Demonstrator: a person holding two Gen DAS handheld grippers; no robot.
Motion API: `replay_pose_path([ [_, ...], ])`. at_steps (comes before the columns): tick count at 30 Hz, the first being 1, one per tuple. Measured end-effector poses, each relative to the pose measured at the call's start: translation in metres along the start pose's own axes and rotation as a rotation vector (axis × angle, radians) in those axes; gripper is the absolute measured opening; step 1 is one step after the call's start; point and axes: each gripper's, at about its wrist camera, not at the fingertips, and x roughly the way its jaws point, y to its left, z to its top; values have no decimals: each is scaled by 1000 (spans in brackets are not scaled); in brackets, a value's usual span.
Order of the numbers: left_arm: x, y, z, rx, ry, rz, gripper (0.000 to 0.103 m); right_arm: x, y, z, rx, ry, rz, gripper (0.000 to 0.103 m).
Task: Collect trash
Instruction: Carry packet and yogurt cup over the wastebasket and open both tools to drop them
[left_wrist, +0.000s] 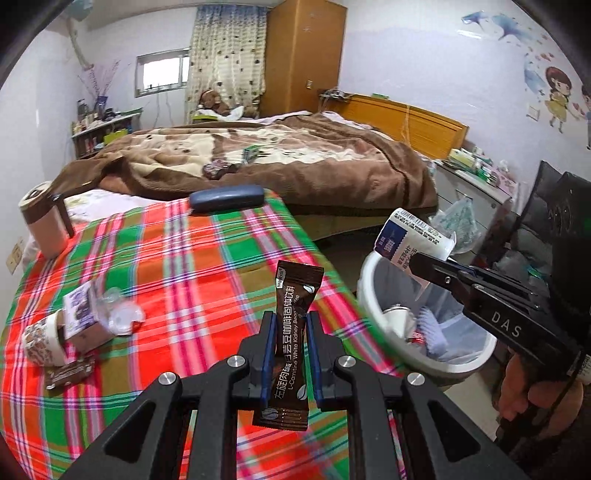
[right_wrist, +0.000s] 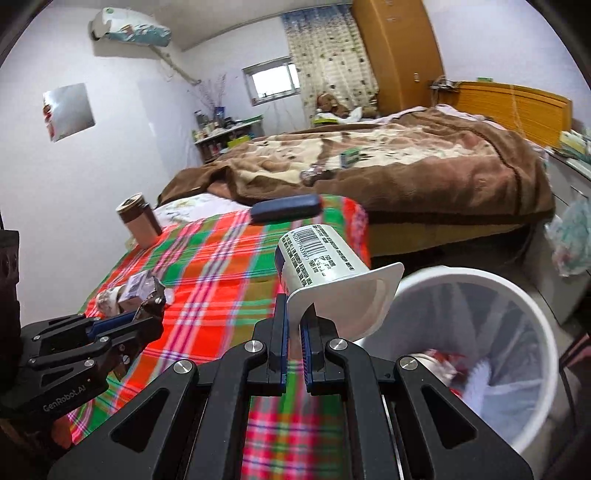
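- Plaid-covered bench (left_wrist: 192, 266) holding more litter at its left: a torn packet (left_wrist: 68, 371), a patterned cup on its side (left_wrist: 40, 338), crumpled clear plastic (left_wrist: 118, 317); beyond them a tumbler (left_wrist: 42, 221) and a dark case (left_wrist: 226, 197), likely not trash.
- White lined bin (right_wrist: 476, 354) on the floor just beside the bench's right edge, already holding a few scraps.
- Right gripper (right_wrist: 295, 332), fingers pinched on the rim of an empty yoghurt cup (right_wrist: 321, 269), cup tilted, held near the bin's rim but not clearly over the opening. Risk: released here, could strike the rim and bounce onto the floor.
- Left gripper (left_wrist: 291, 354), fingers clamped on a brown coffee sachet (left_wrist: 293, 332), held upright over the bench, short of the bin. Risk: thin, slippery packet gripped mid-length could slide out while carried, or flutter wide on release.
- Both grippers heading for one opening: possible knock between them.
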Motion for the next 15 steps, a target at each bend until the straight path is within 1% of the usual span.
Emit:
replay_pose_path([
  [8, 18, -50, 9, 56, 9, -72, 16, -17, -33, -3, 26, -19, -92, 6],
  [12, 29, -72, 12, 72, 22, -112, 16, -21, -50, -5, 52, -5, -123, 6],
  [15, 37, -85, 13, 87, 32, -128, 16, -23, -62, -7, 59, 10, -156, 6],
])
